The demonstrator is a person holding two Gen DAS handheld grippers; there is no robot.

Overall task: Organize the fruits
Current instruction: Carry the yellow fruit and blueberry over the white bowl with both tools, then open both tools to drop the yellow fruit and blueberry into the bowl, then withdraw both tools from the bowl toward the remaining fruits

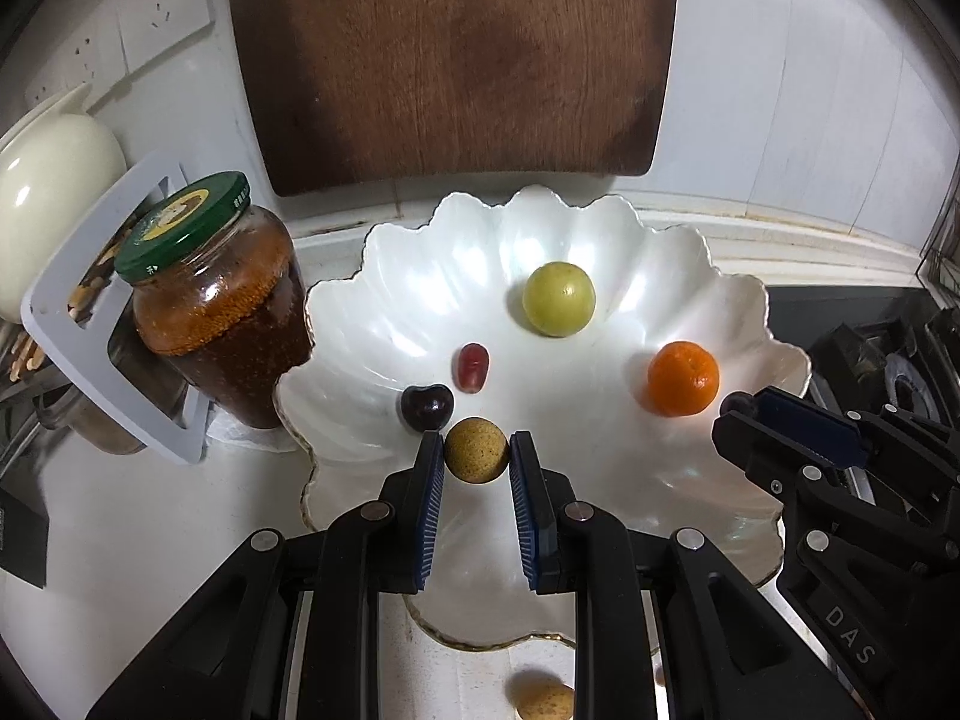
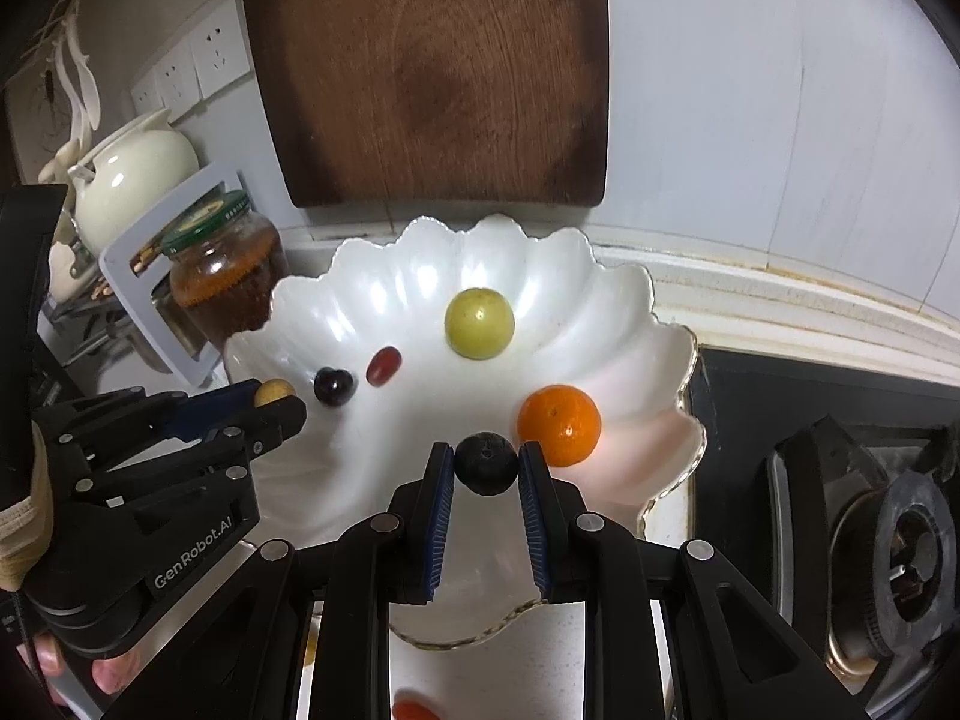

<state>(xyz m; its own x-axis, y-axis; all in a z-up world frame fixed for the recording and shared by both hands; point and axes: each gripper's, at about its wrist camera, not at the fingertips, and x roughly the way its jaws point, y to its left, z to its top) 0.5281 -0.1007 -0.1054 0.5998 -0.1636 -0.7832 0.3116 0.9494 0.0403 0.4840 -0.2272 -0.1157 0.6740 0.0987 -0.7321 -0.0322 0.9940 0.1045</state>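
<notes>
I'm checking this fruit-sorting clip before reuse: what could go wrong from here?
1. The left gripper and right gripper each pinch a small round fruit at the fingertips; the tan fruit or dark fruit might slip.
2. Released on the glossy shell bowl, either may roll into the orange or cherry.

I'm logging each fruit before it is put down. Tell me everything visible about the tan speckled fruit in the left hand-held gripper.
The tan speckled fruit is small, round and yellow-brown with fine dark specks and a matte, rough-looking skin, intact as far as shown. It sits between the blue ribbed pads of the left hand-held gripper, which touch it on both sides, over the near left part of the white scalloped dish, beside a dark cherry.
</notes>
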